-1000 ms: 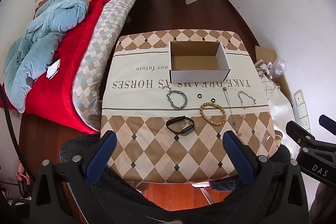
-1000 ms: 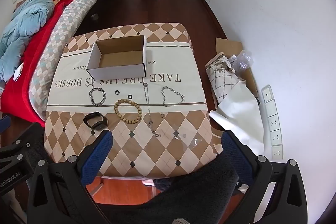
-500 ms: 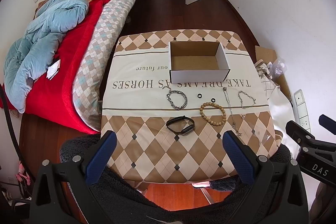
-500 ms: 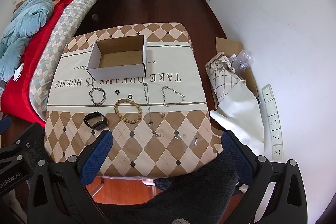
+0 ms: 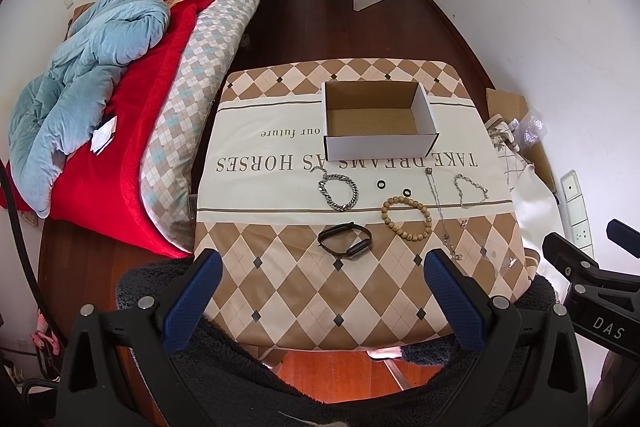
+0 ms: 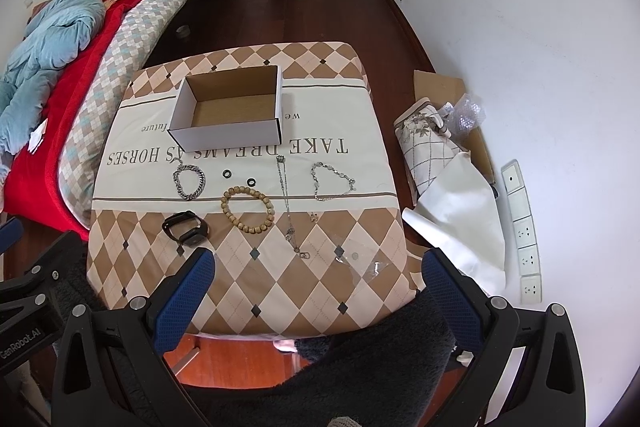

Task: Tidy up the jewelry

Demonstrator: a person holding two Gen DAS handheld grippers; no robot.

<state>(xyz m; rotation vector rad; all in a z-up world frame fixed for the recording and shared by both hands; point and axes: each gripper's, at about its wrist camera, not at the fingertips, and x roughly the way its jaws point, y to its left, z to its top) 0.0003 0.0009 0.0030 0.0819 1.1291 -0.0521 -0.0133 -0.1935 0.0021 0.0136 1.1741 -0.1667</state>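
An open white cardboard box (image 5: 378, 123) (image 6: 232, 115) stands empty on the far half of the table (image 5: 280, 287). In front of it lie a silver chain bracelet (image 5: 339, 187) (image 6: 189, 179), two small black rings (image 5: 381, 183) (image 6: 227, 173), a wooden bead bracelet (image 5: 407, 219) (image 6: 248, 211), a long silver necklace (image 5: 440, 215) (image 6: 287, 207), a thin silver bracelet (image 5: 470, 187) (image 6: 332, 181) and a black watch band (image 5: 345, 245) (image 6: 186, 227). My left gripper (image 5: 324, 303) and right gripper (image 6: 318, 299) are both open and empty, held above the table's near edge.
A bed (image 5: 132, 75) with red and blue blankets runs along the left. Cardboard, bags and white sheets (image 6: 452, 163) lie on the floor right of the table, next to a power strip (image 6: 524, 227). A dark fleece sleeve (image 5: 240, 367) shows below the grippers.
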